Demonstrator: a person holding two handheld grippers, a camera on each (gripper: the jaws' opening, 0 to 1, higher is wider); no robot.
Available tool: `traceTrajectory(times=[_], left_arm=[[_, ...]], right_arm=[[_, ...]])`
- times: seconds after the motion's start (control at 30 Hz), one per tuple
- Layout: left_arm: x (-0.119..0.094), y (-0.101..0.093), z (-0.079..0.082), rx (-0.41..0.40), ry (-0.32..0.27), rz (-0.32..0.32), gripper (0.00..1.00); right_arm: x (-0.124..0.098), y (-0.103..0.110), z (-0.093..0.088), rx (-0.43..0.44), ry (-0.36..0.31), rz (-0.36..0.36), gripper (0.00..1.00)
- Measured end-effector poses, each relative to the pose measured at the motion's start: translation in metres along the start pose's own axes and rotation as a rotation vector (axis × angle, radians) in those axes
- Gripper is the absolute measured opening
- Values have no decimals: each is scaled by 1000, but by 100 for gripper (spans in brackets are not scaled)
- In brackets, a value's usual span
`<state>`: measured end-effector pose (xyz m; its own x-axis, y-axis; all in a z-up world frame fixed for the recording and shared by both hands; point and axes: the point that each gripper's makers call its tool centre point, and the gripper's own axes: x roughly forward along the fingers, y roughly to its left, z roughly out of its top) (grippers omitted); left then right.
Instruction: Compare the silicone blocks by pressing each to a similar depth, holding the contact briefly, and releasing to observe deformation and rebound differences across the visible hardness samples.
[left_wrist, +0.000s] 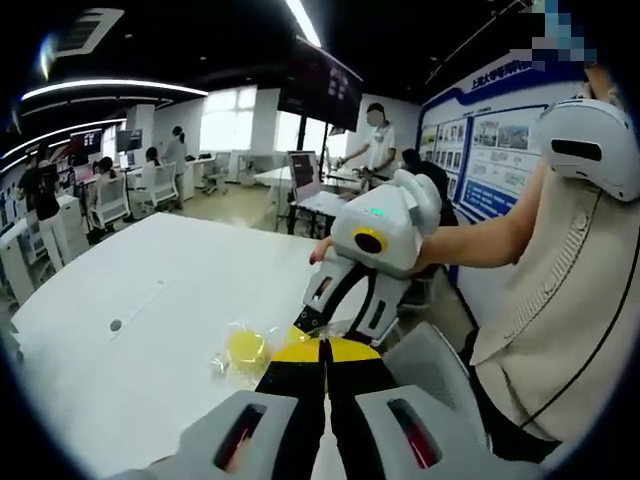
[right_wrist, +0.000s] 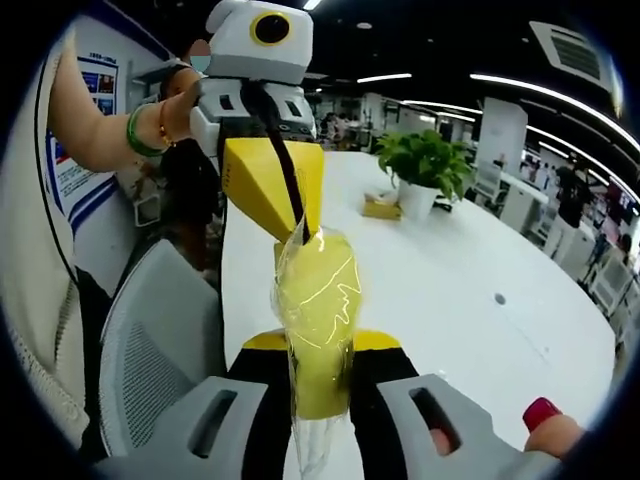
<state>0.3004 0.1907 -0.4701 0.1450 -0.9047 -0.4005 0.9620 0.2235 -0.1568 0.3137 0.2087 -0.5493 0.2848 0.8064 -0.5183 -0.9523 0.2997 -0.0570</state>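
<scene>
One yellow silicone block in a clear crinkled wrapper lies on the white tabletop in the left gripper view, just beyond the left gripper, whose black, yellow-tipped jaws look pressed together on nothing, while the right gripper reaches down beside it. In the right gripper view, the right gripper pinches a smooth, rounded yellow block in glossy film, the other gripper's jaws meeting at the film's top (its grip cannot be told), so the pressing comparison seems barely begun.
</scene>
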Motion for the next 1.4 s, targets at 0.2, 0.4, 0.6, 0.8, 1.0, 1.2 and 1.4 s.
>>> traceTrajectory(times=[0.2, 0.4, 0.6, 0.8, 1.0, 1.2, 1.4], left_arm=[[1, -4, -1, 9, 12, -9, 0], [0, -5, -2, 5, 9, -12, 0], [0, -6, -4, 6, 13, -16, 0], [0, -6, -6, -9, 13, -14, 0], [0, -2, -10, -34, 12, -2, 0], [2, 1, -16, -58, 20, 0, 0], [4, 3, -21, -69, 27, 1, 0]], right_arm=[[1, 4, -2, 12, 3, 18, 18], [1, 6, -2, 7, 3, 27, 21], [1, 8, -4, 20, 14, 38, 23], [2, 9, -6, 23, 15, 40, 25], [4, 11, -8, 45, 25, 50, 29], [6, 12, -12, 55, 29, 51, 31], [5, 12, -13, 77, 22, 50, 35]])
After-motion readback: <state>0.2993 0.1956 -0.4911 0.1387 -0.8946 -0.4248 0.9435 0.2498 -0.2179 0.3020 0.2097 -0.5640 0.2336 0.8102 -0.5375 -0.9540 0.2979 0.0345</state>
